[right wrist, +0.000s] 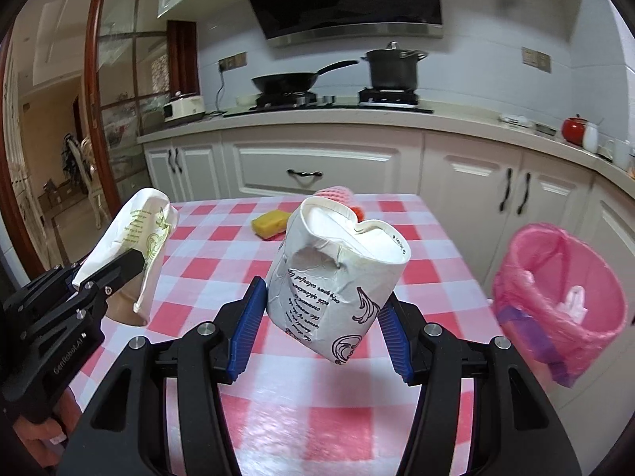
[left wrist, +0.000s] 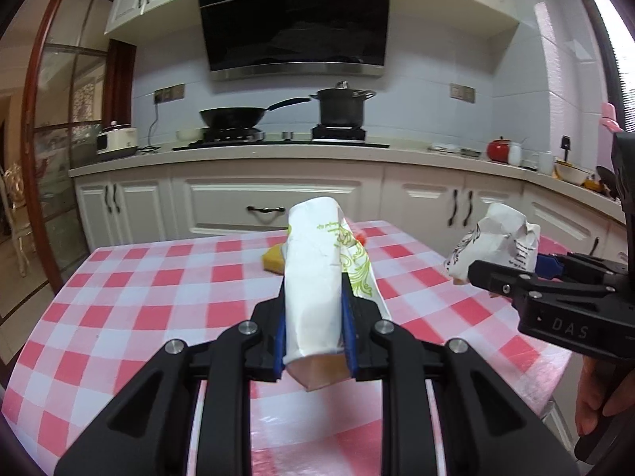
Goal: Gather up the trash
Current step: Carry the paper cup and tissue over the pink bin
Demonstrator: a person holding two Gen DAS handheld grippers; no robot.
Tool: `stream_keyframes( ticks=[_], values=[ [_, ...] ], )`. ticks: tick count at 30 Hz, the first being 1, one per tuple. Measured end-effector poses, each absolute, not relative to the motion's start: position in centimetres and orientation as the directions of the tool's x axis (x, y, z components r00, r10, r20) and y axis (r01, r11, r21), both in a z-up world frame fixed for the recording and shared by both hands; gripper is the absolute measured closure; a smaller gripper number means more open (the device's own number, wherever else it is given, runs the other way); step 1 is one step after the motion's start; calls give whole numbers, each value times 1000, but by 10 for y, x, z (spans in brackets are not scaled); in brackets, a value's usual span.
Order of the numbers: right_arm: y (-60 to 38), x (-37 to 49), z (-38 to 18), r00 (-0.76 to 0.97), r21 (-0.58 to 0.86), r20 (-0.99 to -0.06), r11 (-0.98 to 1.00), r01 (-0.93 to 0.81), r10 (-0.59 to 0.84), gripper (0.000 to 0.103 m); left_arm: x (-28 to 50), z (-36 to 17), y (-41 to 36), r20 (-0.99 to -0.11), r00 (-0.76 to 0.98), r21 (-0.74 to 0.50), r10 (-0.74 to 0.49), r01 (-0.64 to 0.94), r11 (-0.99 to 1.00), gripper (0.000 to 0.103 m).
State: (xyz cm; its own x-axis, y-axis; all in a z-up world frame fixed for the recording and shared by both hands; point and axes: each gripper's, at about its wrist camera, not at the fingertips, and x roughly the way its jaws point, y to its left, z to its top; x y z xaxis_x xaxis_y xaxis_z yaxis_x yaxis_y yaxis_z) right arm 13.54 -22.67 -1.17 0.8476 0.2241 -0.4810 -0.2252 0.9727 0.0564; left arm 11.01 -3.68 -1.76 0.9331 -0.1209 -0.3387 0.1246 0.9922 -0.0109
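Above the checked table (right wrist: 416, 246) we hold two paper cups — the left gripper (left wrist: 313, 313) pinches the flattened green-print cup (left wrist: 313, 273), the right gripper (right wrist: 323, 309) clamps the crumpled black-print cup (right wrist: 337, 273) by its sides. Both look light, soft, easily crushed — mid-wall grips suit them. The pink bin (right wrist: 555, 301) waits at right.

Crumpled matt paper cup (right wrist: 337, 285) sits between my right claw's (right wrist: 321, 317) ribbed blue plastic pads (right wrist: 248, 317); glossy checked oilcloth covers the bench (right wrist: 222, 246) beneath; a thin pink plastic bin liner (right wrist: 555, 301) is beside it.
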Motion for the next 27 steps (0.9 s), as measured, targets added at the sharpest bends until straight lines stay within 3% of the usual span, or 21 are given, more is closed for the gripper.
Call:
stream_keyframes(
  ticks=[27],
  values=[
    [-462,175,-19,853,63,-497,973,221,-162,49,217,-1,-256,-323,784,-1,-531,561,828,81]
  ],
)
